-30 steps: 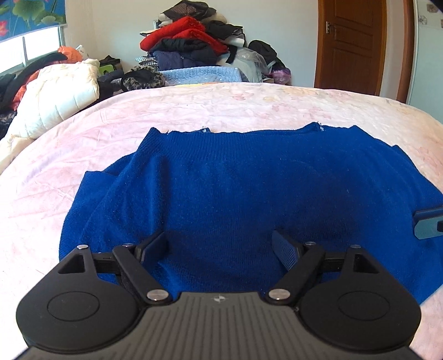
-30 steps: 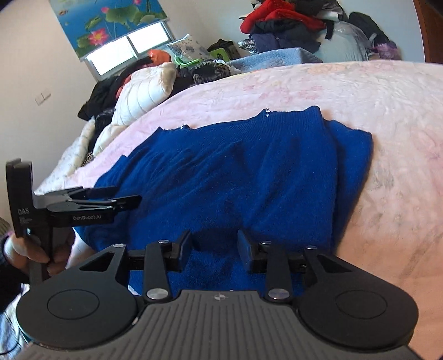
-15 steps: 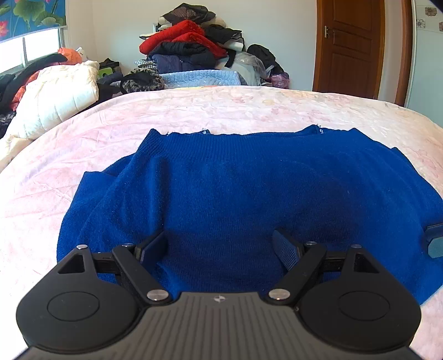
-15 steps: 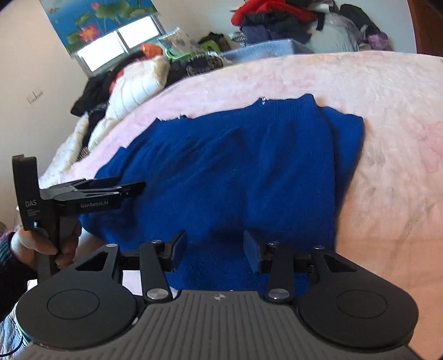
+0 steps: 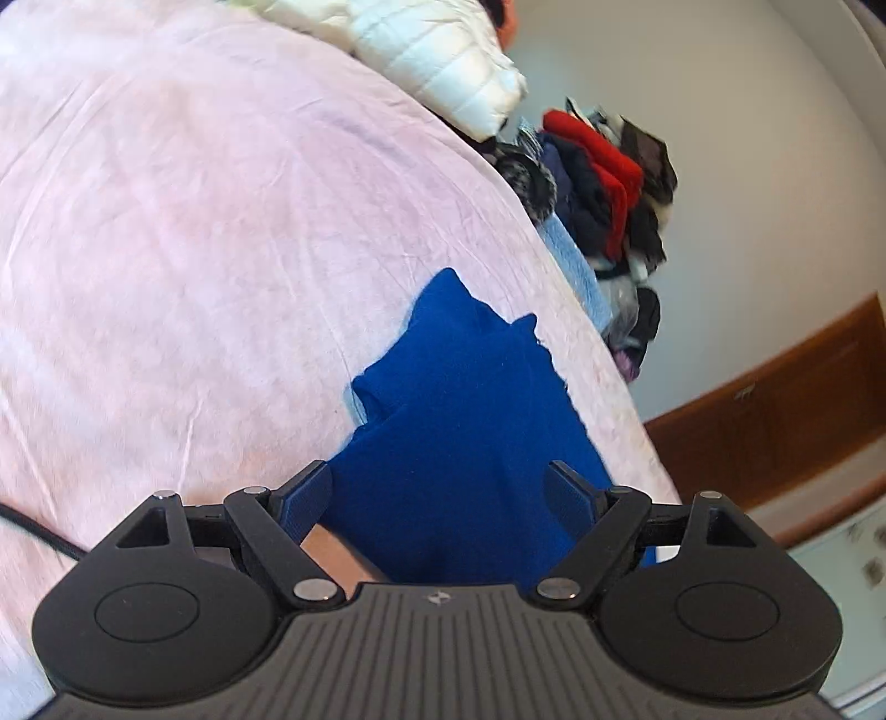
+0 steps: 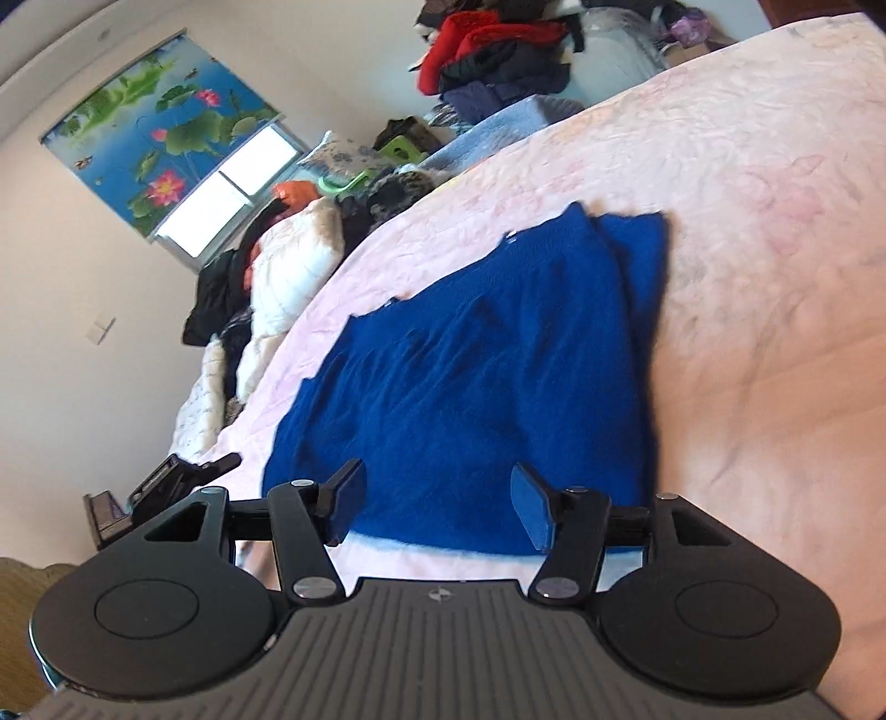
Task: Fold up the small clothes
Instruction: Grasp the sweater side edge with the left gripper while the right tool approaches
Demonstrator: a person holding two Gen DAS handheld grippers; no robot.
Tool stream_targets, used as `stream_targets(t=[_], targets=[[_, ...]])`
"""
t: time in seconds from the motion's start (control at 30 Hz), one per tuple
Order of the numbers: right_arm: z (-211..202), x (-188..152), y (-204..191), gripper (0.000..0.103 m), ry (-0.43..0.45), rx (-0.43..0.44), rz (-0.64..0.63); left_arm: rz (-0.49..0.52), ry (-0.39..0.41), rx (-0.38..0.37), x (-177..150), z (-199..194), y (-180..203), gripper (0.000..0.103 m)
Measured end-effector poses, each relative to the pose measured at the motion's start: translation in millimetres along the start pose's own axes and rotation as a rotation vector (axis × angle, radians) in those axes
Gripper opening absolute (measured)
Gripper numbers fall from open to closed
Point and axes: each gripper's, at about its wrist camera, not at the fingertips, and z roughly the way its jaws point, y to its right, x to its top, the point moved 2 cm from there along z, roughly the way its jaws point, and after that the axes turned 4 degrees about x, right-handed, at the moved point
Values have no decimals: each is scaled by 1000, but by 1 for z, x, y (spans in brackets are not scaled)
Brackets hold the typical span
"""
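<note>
Sweater (image 6: 487, 399), blue, lies spread flat on the pink bed (image 6: 747, 194), our landmark throughout. Above the sweater's near hem we see the right claw (image 6: 437, 501), its jaws just now opening, nothing between the pads. The left claw (image 5: 437, 498) stands spread wide over the sweater's left part, likewise empty; from the right wrist it shows beside the sweater's left edge (image 6: 166, 487). Beyond the bed lies a heap of clothes (image 6: 498, 50).

pink bedsheet (image 6: 747, 166) | clothes pile (image 6: 498, 44) by wall | lotus blind (image 6: 149, 144) | wood door (image 5: 786, 410)
</note>
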Motion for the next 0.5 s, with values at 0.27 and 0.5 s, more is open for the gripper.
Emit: stream_targets(t=[0.27, 0.5], targets=[[23, -7, -47, 67, -80, 68, -83, -280, -26, -15, -15, -3, -14, 84], [41, -4, -62, 71, -124, 87, -107, -305, -18, 7, -16, 4, -15, 84]])
